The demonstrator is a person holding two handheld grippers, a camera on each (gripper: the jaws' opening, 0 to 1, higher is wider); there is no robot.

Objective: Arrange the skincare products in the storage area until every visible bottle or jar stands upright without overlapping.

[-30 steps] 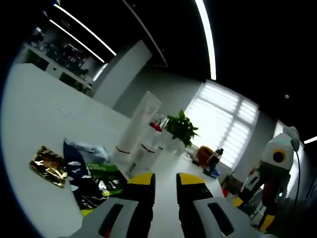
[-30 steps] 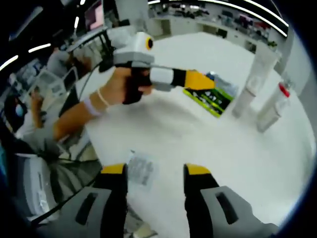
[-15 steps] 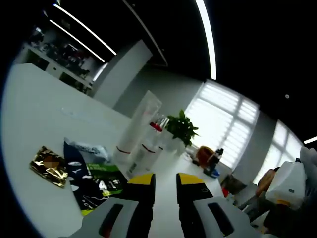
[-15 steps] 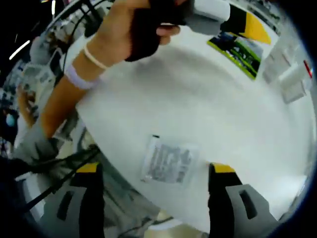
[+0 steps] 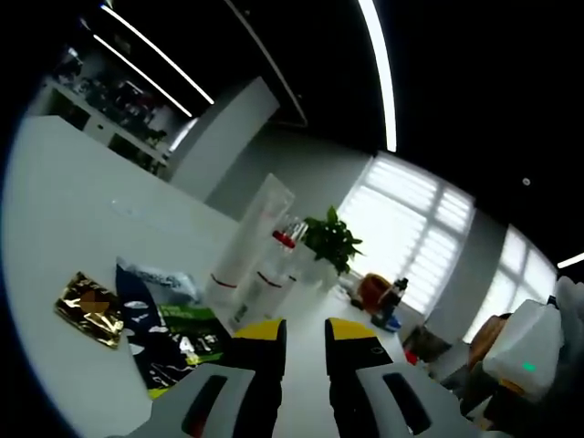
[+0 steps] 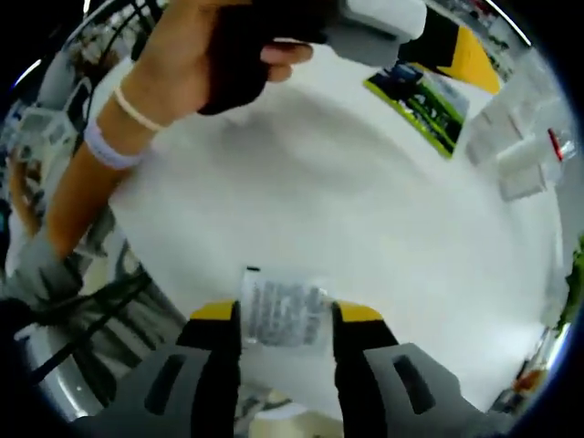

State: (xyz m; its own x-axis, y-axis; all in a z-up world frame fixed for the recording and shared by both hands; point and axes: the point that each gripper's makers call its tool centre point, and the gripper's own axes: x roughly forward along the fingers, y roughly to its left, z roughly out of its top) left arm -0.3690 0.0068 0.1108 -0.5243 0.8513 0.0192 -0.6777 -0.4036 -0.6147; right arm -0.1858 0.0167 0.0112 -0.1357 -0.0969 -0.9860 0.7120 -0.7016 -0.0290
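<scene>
Your right gripper (image 6: pixel 285 315) is closing its jaws on a clear sachet (image 6: pixel 283 312) lying near the edge of the white table (image 6: pixel 365 219). Your left gripper (image 5: pixel 297 330) is holding nothing, jaws slightly apart, and is pointing toward two white tubes (image 5: pixel 248 245) standing upright beside some flat packets (image 5: pixel 169 333).

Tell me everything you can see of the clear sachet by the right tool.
The clear sachet is a flat, see-through plastic packet with dense grey print too small to read and a small dark mark at one corner. It lies flat on the white table near its edge, between the yellow-tipped jaws of the right tool, which flank its sides; actual contact cannot be judged.
</scene>
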